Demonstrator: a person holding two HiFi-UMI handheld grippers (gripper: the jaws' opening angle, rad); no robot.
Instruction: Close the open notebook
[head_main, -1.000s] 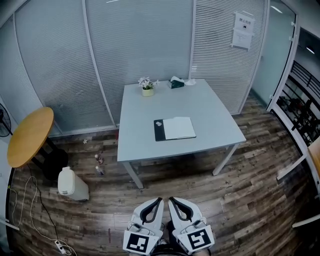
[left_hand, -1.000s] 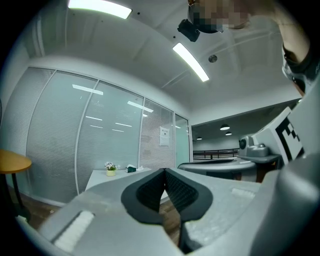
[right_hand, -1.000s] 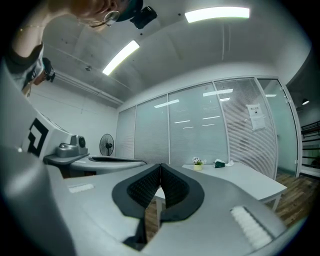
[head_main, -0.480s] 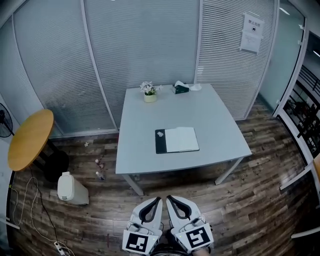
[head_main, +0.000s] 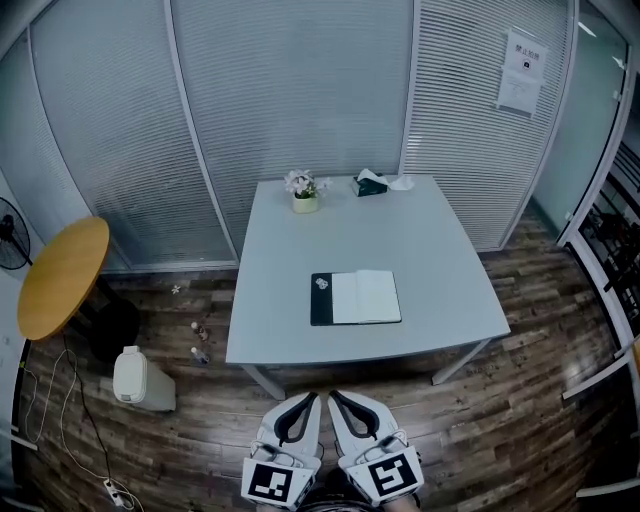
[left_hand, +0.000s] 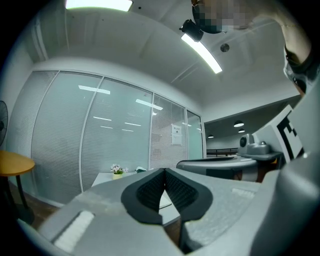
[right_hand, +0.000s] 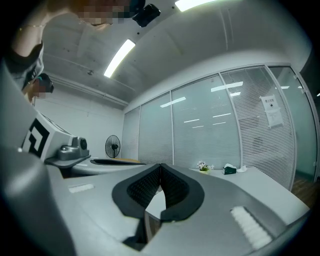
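The table (head_main: 420, 240) stands ahead of the person. The notebook (head_main: 356, 298) lies open and flat on it, near the front edge, with a dark cover on the left and a white page on the right.

The biggest risk, as I judge it, is sliding. The tabletop looks smooth and the notebook is light, so a push against the flat cover could shove the whole book sideways or toward the edge instead of folding it.

Next, the cover lies flush with the table. A jaw tip that comes in too steeply could scrape the top or crease the page instead of getting under the edge.

A small white thing (head_main: 321, 284) sits on the dark cover, and I cannot tell what it is. Folding that cover over could trap it or flick it off.

The flower pot (head_main: 304, 190) and the tissue box (head_main: 372, 185) stand at the far edge, well apart from the notebook, so they are hardly in danger.

The left gripper (head_main: 314, 402) and the right gripper (head_main: 338, 400) sit side by side low in the head view. They are over the floor, in front of the table and well apart from the notebook.

Each gripper's own view shows its ribbed pads pressed together at the tip, with nothing between them. Both hold nothing and touch nothing. With the jaws together like this they can only nudge, so a pinch on the cover would call for spreading them first.
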